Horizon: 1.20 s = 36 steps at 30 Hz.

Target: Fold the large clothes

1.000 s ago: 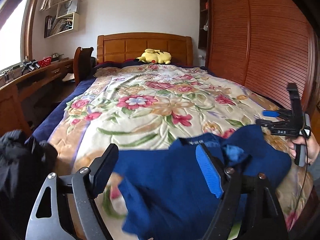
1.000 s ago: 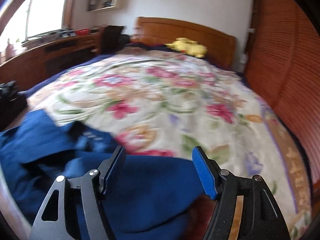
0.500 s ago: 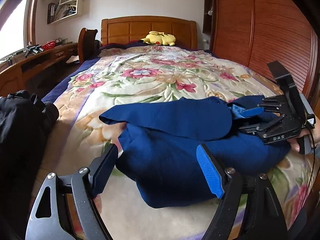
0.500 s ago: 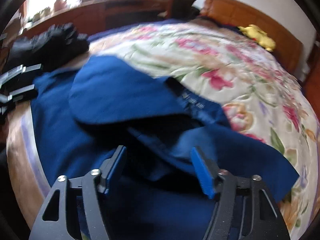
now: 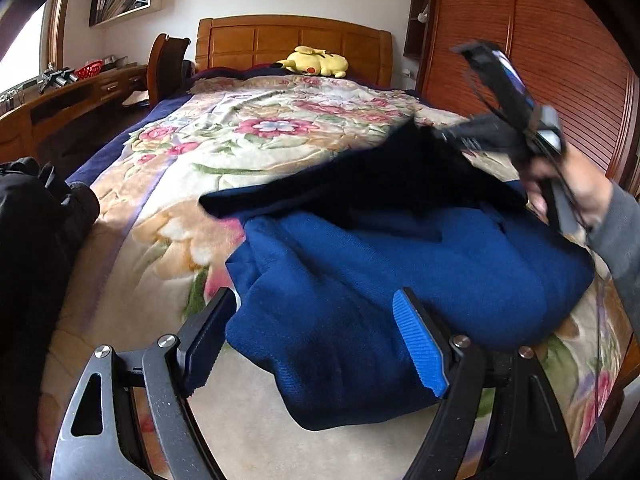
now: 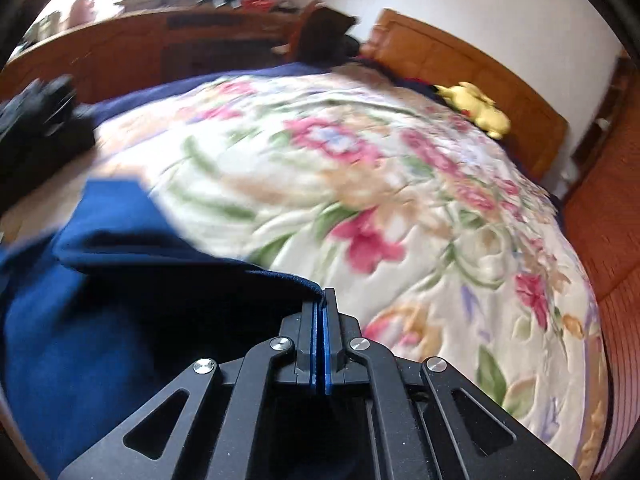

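Big wooden bed (image 5: 292, 36) fills the room, spread with a floral quilt (image 5: 256, 132), cream with pink blooms. On its near end lies the blue garment (image 5: 400, 280), a thick fleecy piece, bunched in heavy folds, one flap lifted clear of the heap. A louvred wooden wardrobe (image 5: 560, 60) runs along the right side of the bed, a wooden desk (image 5: 60, 96) along the left. A black bag (image 5: 36, 220) sits at the quilt's left edge. Right gripper (image 6: 320, 304), fingers pressed tight together, pinches the garment's edge and holds that flap up. Left gripper (image 5: 316, 340) hovers spread wide over the near fold, holding nothing. Yellow plush toy (image 5: 316, 62) rests against the headboard.
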### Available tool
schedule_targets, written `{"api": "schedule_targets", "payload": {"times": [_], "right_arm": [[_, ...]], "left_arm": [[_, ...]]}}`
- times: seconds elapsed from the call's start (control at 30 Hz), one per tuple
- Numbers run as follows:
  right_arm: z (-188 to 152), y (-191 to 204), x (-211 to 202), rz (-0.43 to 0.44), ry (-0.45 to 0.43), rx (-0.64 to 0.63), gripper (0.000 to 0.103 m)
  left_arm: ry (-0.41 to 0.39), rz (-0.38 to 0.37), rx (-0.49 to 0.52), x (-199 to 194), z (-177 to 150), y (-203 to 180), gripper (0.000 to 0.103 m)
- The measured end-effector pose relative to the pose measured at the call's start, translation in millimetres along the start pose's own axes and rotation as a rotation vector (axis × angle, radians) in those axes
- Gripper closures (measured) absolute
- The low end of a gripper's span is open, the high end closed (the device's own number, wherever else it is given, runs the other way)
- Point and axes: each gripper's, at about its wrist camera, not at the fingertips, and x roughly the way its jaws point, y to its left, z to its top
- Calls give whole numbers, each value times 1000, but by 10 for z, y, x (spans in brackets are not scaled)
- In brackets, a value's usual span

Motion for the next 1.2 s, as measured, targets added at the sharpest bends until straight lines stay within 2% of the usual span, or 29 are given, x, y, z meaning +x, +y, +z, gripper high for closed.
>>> {"api": "schedule_targets", "payload": {"times": [0.07, 0.17, 0.23, 0.3, 0.33, 0.43, 0.6, 0.73, 0.9, 1.07, 1.17, 1.2], "right_arm": [[110, -44, 134, -75, -19, 14, 101], [203, -81, 380, -134, 20, 66, 100], [235, -92, 405, -145, 26, 101, 81], [242, -140, 352, -138, -2, 134, 47], [220, -165, 276, -128, -20, 146, 43], [141, -300, 172, -138, -42, 146, 42], [-286, -701, 80, -207, 12, 118, 42], [-700, -1164, 119, -247, 93, 211, 42], [-1209, -1670, -27, -243, 96, 362, 42], [-1529, -1773, -239, -199, 84, 389, 42], [-1632, -1770, -427, -227, 48, 402, 42], [-1657, -1774, -401, -208, 52, 409, 42]], "left_arm": [[5, 0, -2, 15, -6, 3, 22], [5, 2, -2, 10, -7, 6, 22], [6, 0, -1, 7, -11, 2, 22], [5, 2, 2, -6, -16, -4, 22], [4, 2, 2, -10, -14, -3, 22], [1, 7, 4, -22, -11, -5, 22], [-5, 14, 12, -58, -31, -12, 22], [-7, 15, 10, -70, -35, -2, 22], [-7, 15, 11, -73, -38, -1, 22], [-6, 14, 11, -69, -31, -2, 22], [-4, 16, 14, -60, -29, -11, 22], [-3, 17, 14, -55, -27, -16, 22]]}}
